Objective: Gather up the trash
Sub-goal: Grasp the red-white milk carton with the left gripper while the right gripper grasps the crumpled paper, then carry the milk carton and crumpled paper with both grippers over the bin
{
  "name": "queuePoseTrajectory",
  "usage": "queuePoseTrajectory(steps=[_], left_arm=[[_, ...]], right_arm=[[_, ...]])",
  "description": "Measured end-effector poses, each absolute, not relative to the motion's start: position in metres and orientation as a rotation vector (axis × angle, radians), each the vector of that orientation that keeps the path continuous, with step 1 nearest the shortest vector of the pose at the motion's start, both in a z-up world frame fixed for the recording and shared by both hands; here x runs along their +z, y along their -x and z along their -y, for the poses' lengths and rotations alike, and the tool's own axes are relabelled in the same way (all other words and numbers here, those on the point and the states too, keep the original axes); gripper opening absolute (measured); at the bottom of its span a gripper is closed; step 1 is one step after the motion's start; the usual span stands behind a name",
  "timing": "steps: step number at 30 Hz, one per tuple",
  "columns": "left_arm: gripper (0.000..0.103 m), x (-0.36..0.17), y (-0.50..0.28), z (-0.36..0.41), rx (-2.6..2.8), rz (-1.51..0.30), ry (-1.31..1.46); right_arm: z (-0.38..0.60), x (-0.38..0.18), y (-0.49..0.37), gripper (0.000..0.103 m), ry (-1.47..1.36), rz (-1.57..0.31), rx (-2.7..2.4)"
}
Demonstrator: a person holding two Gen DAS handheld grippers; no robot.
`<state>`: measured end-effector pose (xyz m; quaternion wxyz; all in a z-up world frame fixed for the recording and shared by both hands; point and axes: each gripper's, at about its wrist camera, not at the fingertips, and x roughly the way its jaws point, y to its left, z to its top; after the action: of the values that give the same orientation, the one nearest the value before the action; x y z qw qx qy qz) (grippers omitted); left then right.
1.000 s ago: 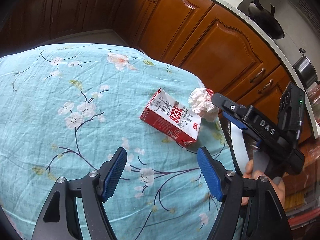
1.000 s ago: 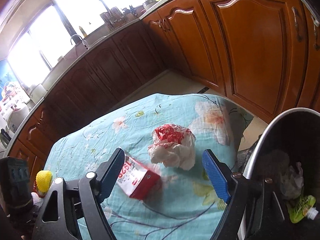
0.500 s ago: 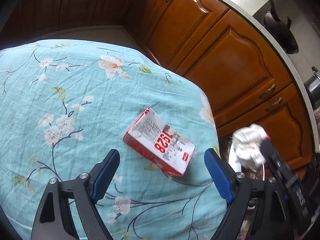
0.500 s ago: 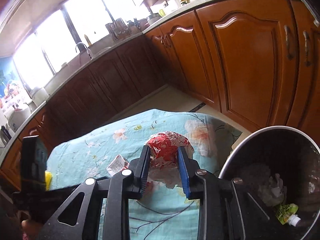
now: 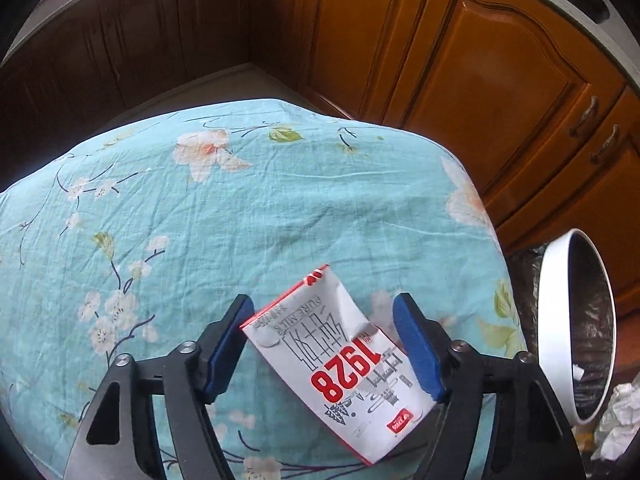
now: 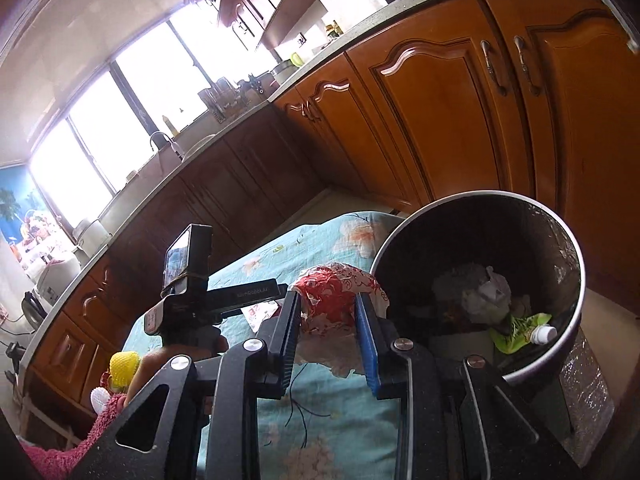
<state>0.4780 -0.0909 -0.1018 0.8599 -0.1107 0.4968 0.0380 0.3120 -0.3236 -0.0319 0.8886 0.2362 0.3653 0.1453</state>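
A red and white milk carton (image 5: 340, 364) printed "1928" lies on the turquoise flowered tablecloth (image 5: 280, 216). My left gripper (image 5: 320, 344) straddles it. Its jaws are closing, with the blue pads (image 5: 418, 352) close against the carton's two sides, and I see no squeeze. My right gripper (image 6: 328, 316) is shut on a crumpled red and white paper wad (image 6: 332, 296). It holds the wad above the table's edge, just left of the round metal bin (image 6: 576, 320). The left gripper's body (image 6: 240, 294) shows behind the wad.
The bin holds crumpled paper (image 6: 488, 292) and a green pouch (image 6: 520, 326); its white rim (image 5: 554, 320) stands just off the table's right edge. Wooden cabinets (image 5: 480, 80) line the far side. A hand (image 6: 160, 360) and a pink sleeve (image 6: 80, 444) are at lower left.
My left gripper came down over the carton and its jaws narrowed around it. My right gripper shut on the paper wad, lifted it off the cloth and carried it toward the bin.
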Motion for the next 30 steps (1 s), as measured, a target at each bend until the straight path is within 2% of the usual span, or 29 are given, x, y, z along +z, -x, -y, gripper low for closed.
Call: queuePoseTrajectory(steps=[3, 14, 17, 19, 27, 30], left_arm=[[0.052, -0.101, -0.458, 0.095, -0.048, -1.046, 0.245], [0.052, -0.090, -0.367, 0.128, -0.343, -1.026, -0.027], [0.060, -0.089, -0.354, 0.120, -0.312, -1.027, -0.020], [0.083, -0.085, -0.341, 0.116, -0.286, -1.024, 0.021], [0.086, -0.080, -0.287, 0.117, -0.111, -0.979, 0.113], [0.080, -0.088, -0.281, 0.119, -0.076, -0.967, 0.102]], right_arm=[[0.325, -0.035, -0.303, 0.028, -0.506, -0.761, 0.306], [0.295, -0.067, -0.257, 0.028, -0.493, -0.872, 0.357], [0.290, -0.076, -0.249, 0.028, -0.478, -0.893, 0.336], [0.290, -0.080, -0.245, 0.028, -0.467, -0.897, 0.322], [0.278, -0.084, -0.233, 0.028, -0.380, -0.884, 0.281], [0.271, -0.084, -0.231, 0.030, -0.341, -0.883, 0.279]])
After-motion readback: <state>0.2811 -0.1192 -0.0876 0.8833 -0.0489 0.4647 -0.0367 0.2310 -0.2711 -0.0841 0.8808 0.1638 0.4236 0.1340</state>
